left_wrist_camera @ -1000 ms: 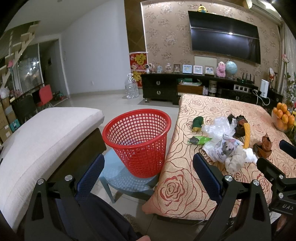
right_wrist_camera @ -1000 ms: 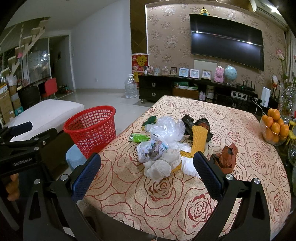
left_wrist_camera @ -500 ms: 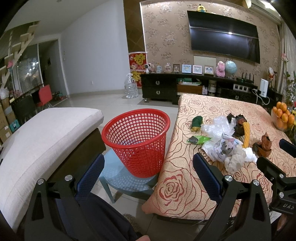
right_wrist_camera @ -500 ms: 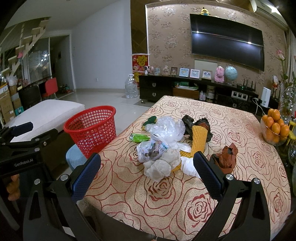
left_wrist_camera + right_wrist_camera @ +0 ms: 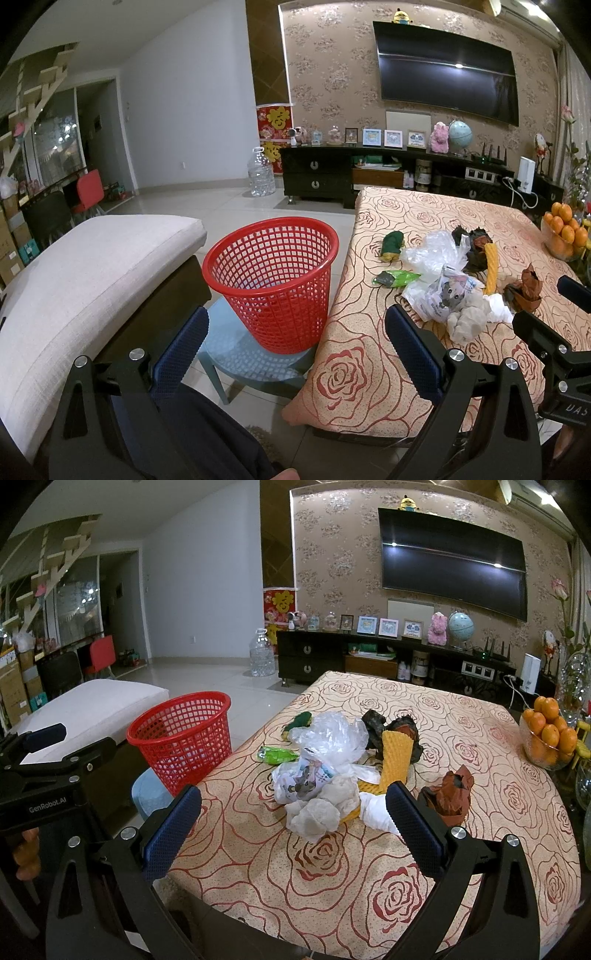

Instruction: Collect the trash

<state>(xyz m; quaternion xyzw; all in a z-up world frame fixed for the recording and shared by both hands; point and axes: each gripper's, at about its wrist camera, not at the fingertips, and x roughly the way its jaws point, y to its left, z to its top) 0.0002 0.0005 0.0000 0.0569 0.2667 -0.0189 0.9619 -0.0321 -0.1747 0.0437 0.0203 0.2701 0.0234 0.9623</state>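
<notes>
A heap of trash lies on the rose-patterned table (image 5: 332, 867): a clear plastic bag (image 5: 332, 734), a printed bag (image 5: 303, 779), crumpled tissue (image 5: 314, 814), a yellow foam sleeve (image 5: 393, 764), a green wrapper (image 5: 277, 755), dark wrappers (image 5: 391, 727) and a brown crumpled paper (image 5: 450, 792). An empty red mesh basket (image 5: 273, 280) stands on a blue stool (image 5: 240, 354) left of the table. My right gripper (image 5: 293, 823) is open and empty, just in front of the heap. My left gripper (image 5: 295, 347) is open and empty, near the basket.
A cushioned bench (image 5: 74, 280) lies left of the basket. A glass bowl of oranges (image 5: 548, 738) sits at the table's right edge. A TV cabinet (image 5: 369, 661) and a large water bottle (image 5: 262, 657) stand at the far wall.
</notes>
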